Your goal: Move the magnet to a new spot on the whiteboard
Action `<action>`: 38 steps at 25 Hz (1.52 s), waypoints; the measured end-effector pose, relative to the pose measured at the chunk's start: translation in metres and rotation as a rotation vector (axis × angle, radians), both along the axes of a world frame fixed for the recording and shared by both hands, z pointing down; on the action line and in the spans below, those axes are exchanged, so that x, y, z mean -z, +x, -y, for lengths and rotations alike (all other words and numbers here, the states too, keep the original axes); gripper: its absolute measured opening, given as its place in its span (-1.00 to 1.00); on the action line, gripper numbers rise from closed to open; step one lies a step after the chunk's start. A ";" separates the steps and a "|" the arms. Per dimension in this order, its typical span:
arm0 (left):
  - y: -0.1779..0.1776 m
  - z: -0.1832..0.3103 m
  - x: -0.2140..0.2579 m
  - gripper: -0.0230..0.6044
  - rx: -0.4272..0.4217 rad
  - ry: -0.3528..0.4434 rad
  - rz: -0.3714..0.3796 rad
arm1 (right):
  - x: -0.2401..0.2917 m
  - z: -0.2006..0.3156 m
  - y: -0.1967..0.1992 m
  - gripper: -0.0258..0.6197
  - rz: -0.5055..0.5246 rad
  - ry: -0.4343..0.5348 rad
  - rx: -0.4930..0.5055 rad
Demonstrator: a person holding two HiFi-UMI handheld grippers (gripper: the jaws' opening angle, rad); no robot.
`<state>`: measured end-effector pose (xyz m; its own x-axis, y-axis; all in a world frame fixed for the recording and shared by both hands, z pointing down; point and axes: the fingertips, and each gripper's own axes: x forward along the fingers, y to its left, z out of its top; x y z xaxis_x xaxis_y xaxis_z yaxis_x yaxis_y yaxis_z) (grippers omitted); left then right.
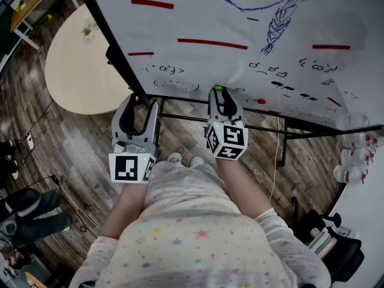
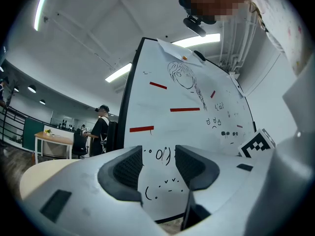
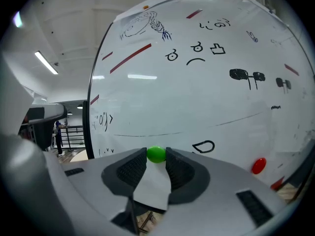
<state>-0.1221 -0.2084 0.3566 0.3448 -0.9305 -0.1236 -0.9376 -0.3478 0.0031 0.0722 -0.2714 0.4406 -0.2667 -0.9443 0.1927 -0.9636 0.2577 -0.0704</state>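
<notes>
A small round green magnet (image 3: 156,154) sits pinched between the tips of my right gripper (image 3: 156,156), close to the whiteboard (image 3: 197,92). In the head view the same green magnet (image 1: 218,89) shows at the tip of the right gripper (image 1: 218,92), low on the whiteboard (image 1: 240,23). A red magnet (image 3: 259,165) sticks to the board to the right, also seen as a red magnet (image 1: 261,101) in the head view. My left gripper (image 1: 139,104) hangs open and holds nothing, to the left of the board's lower edge; its jaws (image 2: 158,163) frame only drawings.
The board carries red strips (image 1: 212,43), black doodles and a blue sketch (image 1: 282,11). Its black stand bar (image 1: 264,126) runs below. A round beige table (image 1: 78,65) stands at the left. A person (image 2: 101,127) stands far behind the board's left edge.
</notes>
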 end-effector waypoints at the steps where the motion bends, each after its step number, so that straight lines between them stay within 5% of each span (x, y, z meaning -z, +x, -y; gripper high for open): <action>1: 0.001 0.000 0.000 -0.32 -0.003 0.001 0.001 | 0.000 0.000 0.000 -0.54 -0.003 0.000 -0.003; 18: 0.001 0.005 0.000 -0.32 -0.037 -0.004 -0.001 | 0.001 0.001 0.000 -0.53 0.053 0.014 -0.064; 38: 0.005 0.004 -0.002 -0.32 -0.038 -0.010 -0.001 | -0.001 -0.009 0.007 -0.53 -0.016 0.009 -0.028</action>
